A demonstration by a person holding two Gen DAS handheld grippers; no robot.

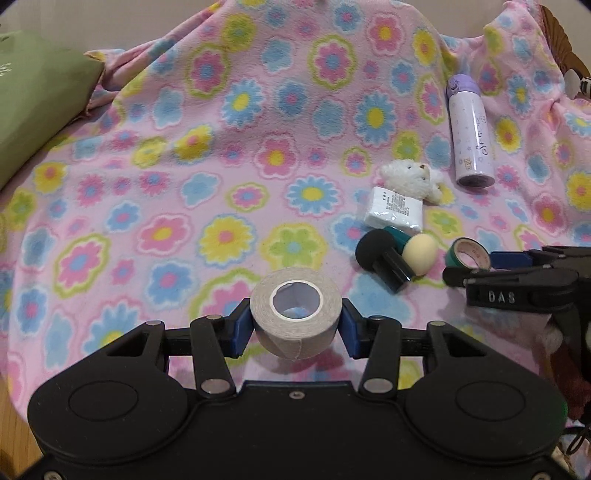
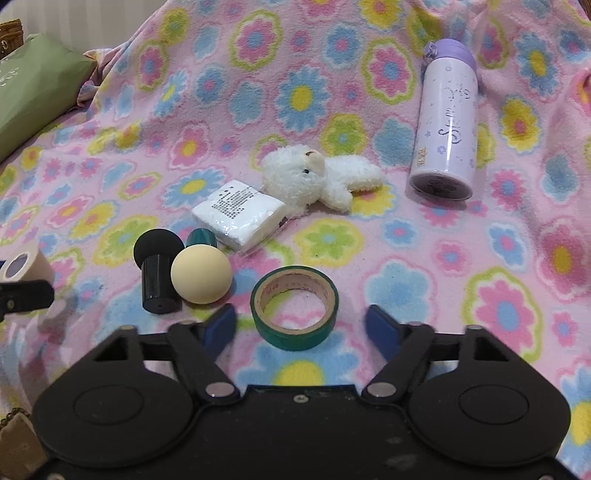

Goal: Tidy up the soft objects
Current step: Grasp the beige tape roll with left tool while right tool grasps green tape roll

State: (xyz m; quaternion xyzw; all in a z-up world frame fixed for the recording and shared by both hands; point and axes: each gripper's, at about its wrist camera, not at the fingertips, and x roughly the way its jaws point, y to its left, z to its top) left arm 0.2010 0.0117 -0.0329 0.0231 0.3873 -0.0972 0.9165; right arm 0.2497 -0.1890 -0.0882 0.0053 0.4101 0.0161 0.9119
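Observation:
My left gripper (image 1: 294, 326) is shut on a beige tape roll (image 1: 295, 314) and holds it just above the floral blanket (image 1: 184, 147). A green tape roll (image 2: 294, 308) lies flat on the blanket between the fingers of my right gripper (image 2: 301, 328). That gripper is open, with a gap showing on each side of the roll. Beyond it lie a white plush lamb (image 2: 314, 177), a wrapped tissue pack (image 2: 240, 212), a black sponge puff (image 2: 157, 266) and a cream sponge puff (image 2: 201, 275).
A purple bottle (image 2: 447, 122) lies on its side at the far right. A green cushion (image 2: 33, 85) rests at the far left edge of the blanket. A wicker basket (image 1: 557, 33) shows behind the blanket's top right corner. Wooden floor (image 1: 11, 406) shows at the lower left.

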